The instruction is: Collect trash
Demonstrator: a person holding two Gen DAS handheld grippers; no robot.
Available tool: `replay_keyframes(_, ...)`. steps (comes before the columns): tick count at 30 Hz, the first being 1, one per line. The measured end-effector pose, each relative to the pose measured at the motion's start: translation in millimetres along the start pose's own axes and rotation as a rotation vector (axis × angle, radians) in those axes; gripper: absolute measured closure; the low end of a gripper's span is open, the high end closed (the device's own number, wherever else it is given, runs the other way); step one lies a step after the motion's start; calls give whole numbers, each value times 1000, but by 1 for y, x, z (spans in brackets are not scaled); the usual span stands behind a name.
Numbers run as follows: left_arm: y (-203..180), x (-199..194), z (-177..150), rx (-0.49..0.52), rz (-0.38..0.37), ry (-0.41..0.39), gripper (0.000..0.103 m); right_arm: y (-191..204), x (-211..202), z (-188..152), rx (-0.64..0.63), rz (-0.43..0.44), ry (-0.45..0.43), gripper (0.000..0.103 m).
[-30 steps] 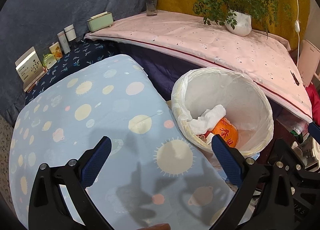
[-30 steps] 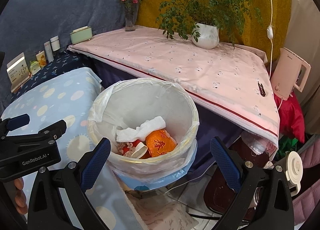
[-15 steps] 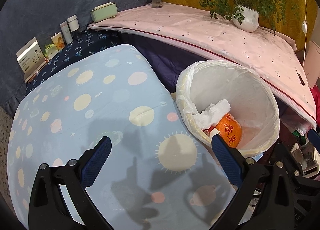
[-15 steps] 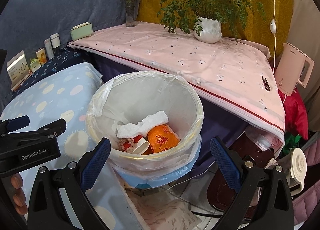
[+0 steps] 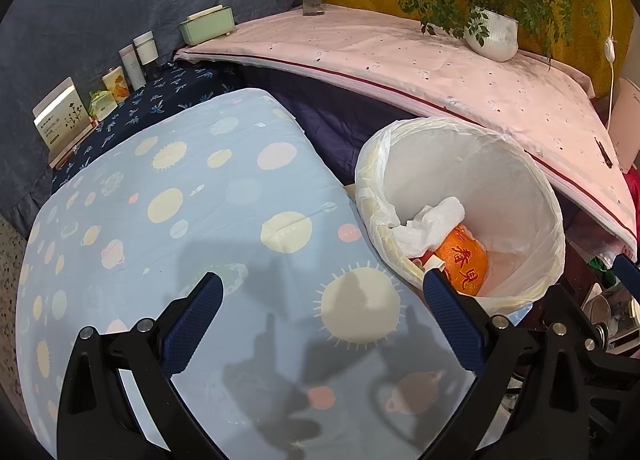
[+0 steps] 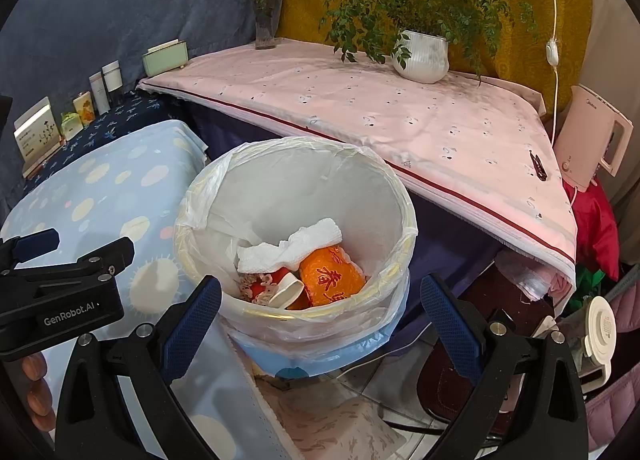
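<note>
A bin lined with a white bag (image 6: 396, 196) (image 5: 548, 200) stands beside the blue spotted table. Inside lie a crumpled white tissue (image 6: 292, 248) (image 5: 432, 220), an orange wrapper with red characters (image 6: 330, 278) (image 5: 462, 264), a red patterned wrapper (image 6: 260, 286) and a white cap-like piece (image 6: 286, 292). My right gripper (image 6: 320, 324) hovers open just in front of the bin with nothing between its fingers. Over the blue cloth (image 5: 168, 228), left of the bin, my left gripper (image 5: 320, 328) is open and holds nothing. In the right wrist view its black body (image 6: 60, 292) shows at the left edge.
A pink-clothed table (image 6: 380, 116) behind the bin carries a potted plant (image 6: 424, 56), a flower vase (image 6: 266, 26) and a green box (image 6: 166, 58). Small bottles and cards (image 5: 120, 80) line the dark blue strip. A pink kettle (image 6: 592, 140) and clutter lie right.
Both cameras have drifted slightly, so the bin and pink table sit a little lower in each view. Both grippers stay open and empty; the trash in the bin has not moved.
</note>
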State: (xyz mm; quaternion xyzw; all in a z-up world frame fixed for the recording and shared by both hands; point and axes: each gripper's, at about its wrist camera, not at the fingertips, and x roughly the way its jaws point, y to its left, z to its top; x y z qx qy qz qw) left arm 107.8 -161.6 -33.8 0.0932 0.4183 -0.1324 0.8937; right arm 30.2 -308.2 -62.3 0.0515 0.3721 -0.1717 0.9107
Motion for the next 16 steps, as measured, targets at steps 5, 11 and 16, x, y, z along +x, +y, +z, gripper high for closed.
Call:
replay_keyframes(5,1,0,0,2,1,-4,7,2,1,1,-3,2,-2,7)
replay_keyframes(11,5,1,0,-10,-7,-6,7,3,1,1,-4,1,-2,7)
replay_keyframes(16,6,1,-1,-11,-10,-11,7,3,2,1,-2,2,0,7)
